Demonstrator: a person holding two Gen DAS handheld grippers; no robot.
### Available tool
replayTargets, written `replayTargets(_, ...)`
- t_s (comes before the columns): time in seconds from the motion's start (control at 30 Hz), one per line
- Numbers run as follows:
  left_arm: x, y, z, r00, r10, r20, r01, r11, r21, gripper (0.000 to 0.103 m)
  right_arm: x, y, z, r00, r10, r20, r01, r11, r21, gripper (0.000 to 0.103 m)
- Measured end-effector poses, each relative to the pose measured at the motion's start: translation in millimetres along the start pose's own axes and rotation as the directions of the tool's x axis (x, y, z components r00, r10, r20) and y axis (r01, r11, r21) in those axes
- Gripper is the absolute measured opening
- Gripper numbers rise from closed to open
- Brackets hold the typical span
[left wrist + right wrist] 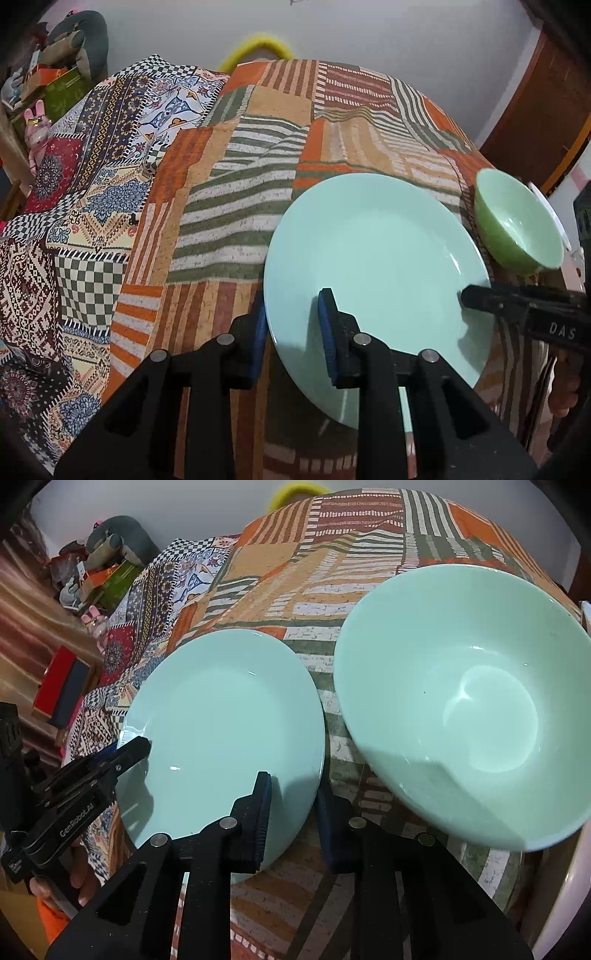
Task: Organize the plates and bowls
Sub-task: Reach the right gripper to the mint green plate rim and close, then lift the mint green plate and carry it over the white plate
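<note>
I count one plate and one bowl, both pale green, both empty. They sit on a counter covered by a striped patchwork cloth, the bowl just beside the plate on its right, close but not clearly touching.

My left claw is narrow and straddles the plate's left rim, one blue pad on top of the plate and the other outside and below the edge; it is gripping the plate there. My right claw is also narrow and straddles the plate's right rim near the bowl, one pad over the plate and one under its edge. With no earlier view I only judge it as clamped on the plate.

So I have two claws on one plate. Nothing lies in the bowl.
</note>
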State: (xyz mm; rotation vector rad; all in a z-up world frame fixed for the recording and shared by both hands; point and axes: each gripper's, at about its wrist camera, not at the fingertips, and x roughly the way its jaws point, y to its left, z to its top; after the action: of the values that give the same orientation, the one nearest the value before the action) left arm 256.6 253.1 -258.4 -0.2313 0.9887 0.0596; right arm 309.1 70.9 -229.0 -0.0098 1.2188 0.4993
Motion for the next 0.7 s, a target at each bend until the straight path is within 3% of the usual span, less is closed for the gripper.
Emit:
replayTargets(0.43,-27.2,-13.4,-44.4,0.998,-0.039,-0.050,0.040,0.999,0.026,0.027,-10.6,-5.7,-13.6,0.999,0.020,-0.028,-0.021,0.999,-0.036,0.022)
replayTargets(0.7,-20.1,-4.4,-29.7,0.998,-0.021,-0.057,0.019,0.999,-0.027,0.026,-8.4,-4.5,-14.9,0.998,0.039,-0.050,-0.043,0.997,-0.067,0.021)
